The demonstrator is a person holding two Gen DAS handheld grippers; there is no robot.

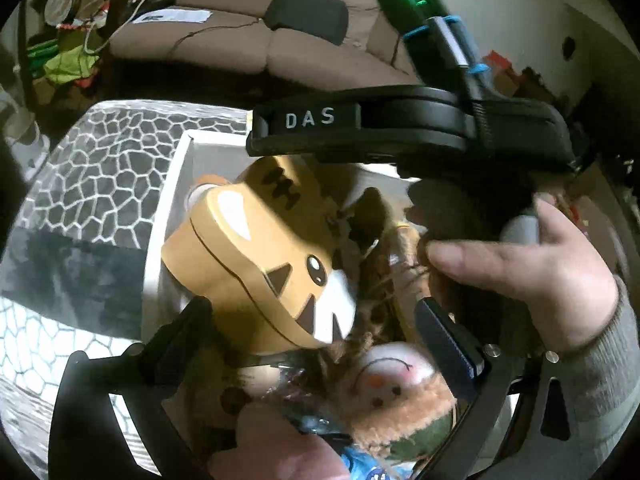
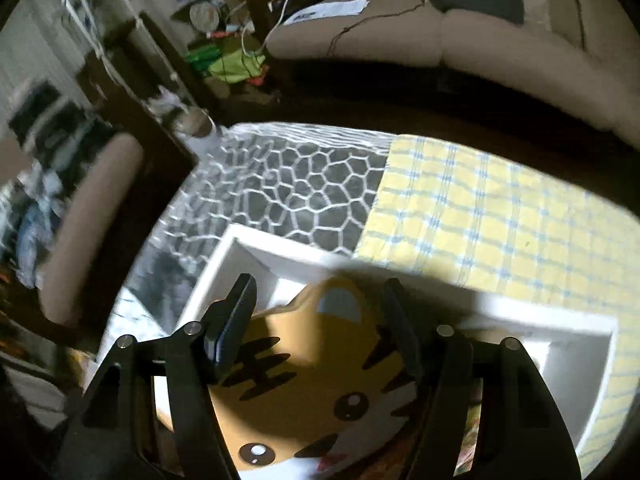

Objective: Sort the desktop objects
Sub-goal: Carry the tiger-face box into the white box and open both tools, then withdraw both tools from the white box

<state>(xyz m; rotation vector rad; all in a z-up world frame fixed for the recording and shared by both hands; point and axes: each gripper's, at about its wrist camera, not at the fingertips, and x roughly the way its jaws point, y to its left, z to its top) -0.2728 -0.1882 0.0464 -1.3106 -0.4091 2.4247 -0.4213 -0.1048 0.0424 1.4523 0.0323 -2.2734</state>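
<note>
A tan tiger-face case (image 2: 316,380) with black stripes and white ears sits between the fingers of my right gripper (image 2: 320,320). The pads press on its two sides, so the gripper is shut on it. In the left wrist view the same tiger-face case (image 1: 260,248) hangs tilted over the white box (image 1: 176,184), under the right gripper's black body (image 1: 360,132), which a hand (image 1: 540,280) holds. My left gripper (image 1: 316,332) stands wide open just below the case, touching nothing. Its fingers (image 1: 188,332) straddle the toys in the box.
A plush toy with a snowman face (image 1: 388,384) and other soft toys fill the box's near end. The box stands on a grey web-patterned cover (image 2: 300,176), next to a yellow checked cloth (image 2: 480,208). A beige sofa (image 2: 400,40) lies beyond.
</note>
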